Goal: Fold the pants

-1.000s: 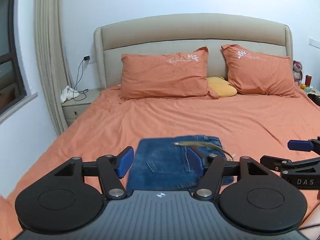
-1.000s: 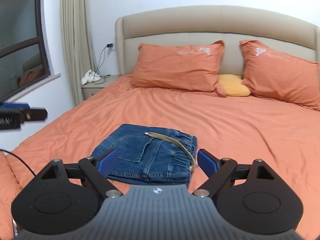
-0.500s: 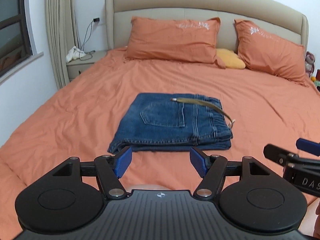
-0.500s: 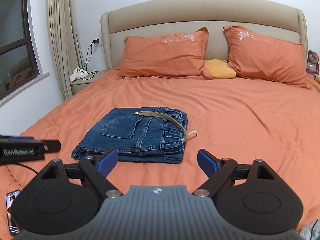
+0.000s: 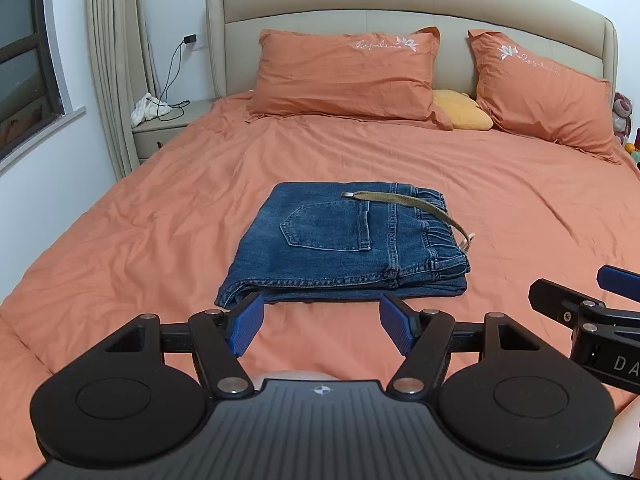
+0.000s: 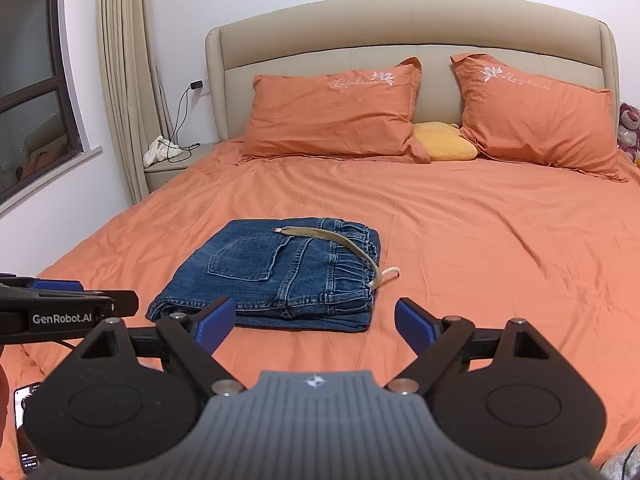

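Blue denim pants (image 5: 344, 248) lie folded into a flat rectangle on the orange bed (image 5: 160, 240), back pocket up, with an olive drawstring (image 5: 404, 204) draped across the waistband. They also show in the right wrist view (image 6: 280, 276). My left gripper (image 5: 320, 328) is open and empty, just in front of the pants' near edge and above the sheet. My right gripper (image 6: 312, 324) is open and empty, in front of the pants' near right corner. Each gripper shows at the edge of the other's view.
Two orange pillows (image 5: 344, 76) and a yellow cushion (image 5: 462, 116) lie against the beige headboard (image 5: 400, 4). A nightstand (image 5: 168, 128) with a white cloth and cable stands left of the bed, by a curtain and window. A phone (image 6: 26, 424) lies at lower left.
Both grippers have drawn back and risen away from the pants, which now lie fully visible in front of them. The pants have not moved.
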Tool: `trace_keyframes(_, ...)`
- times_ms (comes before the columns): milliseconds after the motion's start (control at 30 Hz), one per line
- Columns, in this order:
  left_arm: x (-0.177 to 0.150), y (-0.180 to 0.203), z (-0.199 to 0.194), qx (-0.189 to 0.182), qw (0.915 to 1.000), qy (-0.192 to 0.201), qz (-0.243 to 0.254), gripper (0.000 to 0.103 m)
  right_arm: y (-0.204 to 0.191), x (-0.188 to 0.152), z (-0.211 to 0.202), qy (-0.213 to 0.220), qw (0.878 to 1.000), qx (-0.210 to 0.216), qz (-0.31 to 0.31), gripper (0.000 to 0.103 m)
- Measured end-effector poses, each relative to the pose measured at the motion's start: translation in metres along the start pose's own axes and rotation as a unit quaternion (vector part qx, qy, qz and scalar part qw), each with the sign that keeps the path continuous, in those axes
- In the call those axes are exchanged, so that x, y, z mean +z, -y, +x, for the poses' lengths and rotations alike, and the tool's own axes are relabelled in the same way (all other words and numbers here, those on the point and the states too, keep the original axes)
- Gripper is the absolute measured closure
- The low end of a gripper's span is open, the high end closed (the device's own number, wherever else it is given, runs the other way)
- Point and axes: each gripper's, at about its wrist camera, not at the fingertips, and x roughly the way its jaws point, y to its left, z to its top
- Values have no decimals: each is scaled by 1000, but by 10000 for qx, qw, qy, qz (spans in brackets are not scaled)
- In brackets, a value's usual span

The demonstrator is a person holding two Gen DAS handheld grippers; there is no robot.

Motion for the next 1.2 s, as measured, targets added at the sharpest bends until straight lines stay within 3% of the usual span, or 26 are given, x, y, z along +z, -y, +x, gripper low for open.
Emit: trace_keyframes(1200, 2, -5, 3, -4, 10000, 32, 81, 25, -5, 1, -2, 16, 10000, -21, -44, 19)
